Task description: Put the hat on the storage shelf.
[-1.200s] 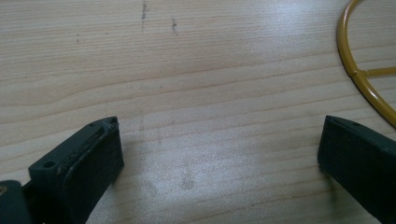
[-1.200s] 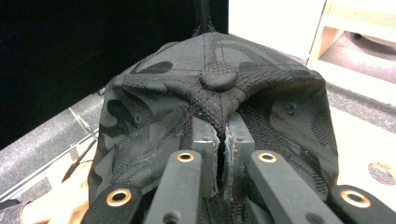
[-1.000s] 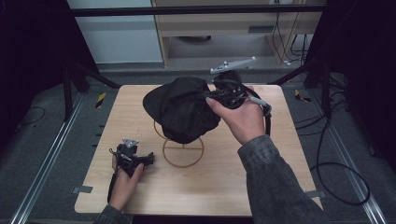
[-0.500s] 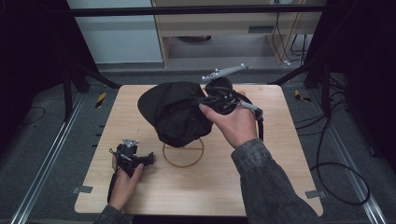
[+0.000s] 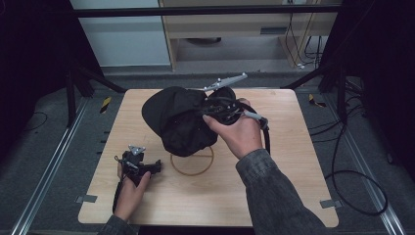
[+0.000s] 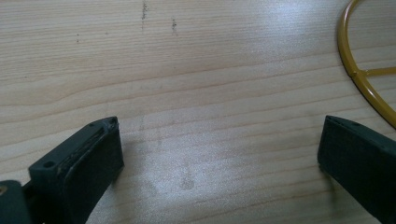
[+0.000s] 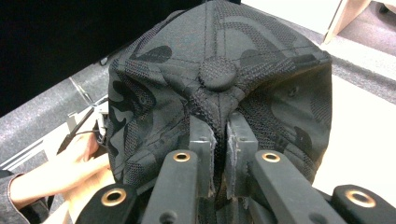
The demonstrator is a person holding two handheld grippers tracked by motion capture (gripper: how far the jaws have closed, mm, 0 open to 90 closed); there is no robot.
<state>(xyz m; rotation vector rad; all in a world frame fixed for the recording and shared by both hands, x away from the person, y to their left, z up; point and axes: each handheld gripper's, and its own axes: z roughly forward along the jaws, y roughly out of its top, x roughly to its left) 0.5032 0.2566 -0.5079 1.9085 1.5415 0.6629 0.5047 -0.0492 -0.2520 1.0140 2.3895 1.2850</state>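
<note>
1. A black camouflage-patterned fabric cap [image 5: 178,117] is gripped by the right claw [image 5: 215,105]; in the right gripper view the jaws are seen nearly closed, pinching a fold of crown fabric just below the round top button [image 7: 217,73].

2. Compared with a second earlier, the cap has been carried toward nine o'clock and slightly toward six o'clock, so that it now hangs over the upper part of the yellow wire stand, whose ring base [image 5: 192,161] lies on the light wooden table [image 5: 293,161].

3. Whether the cap is already touching the stand's upright cannot be told, since the upright is hidden behind the fabric.

4. The left claw [image 6: 219,154] is held wide open with nothing between its jaws, low over the table at about eight o'clock from the ring base; it has stayed in place through the last second.

5. Judged from this shift, the cap appears to be in the course of being placed on the stand, with lowering and release not yet done.

6. Care is called for in centring the crown over the upright, because a soft cap may slump sideways once freed.
</note>
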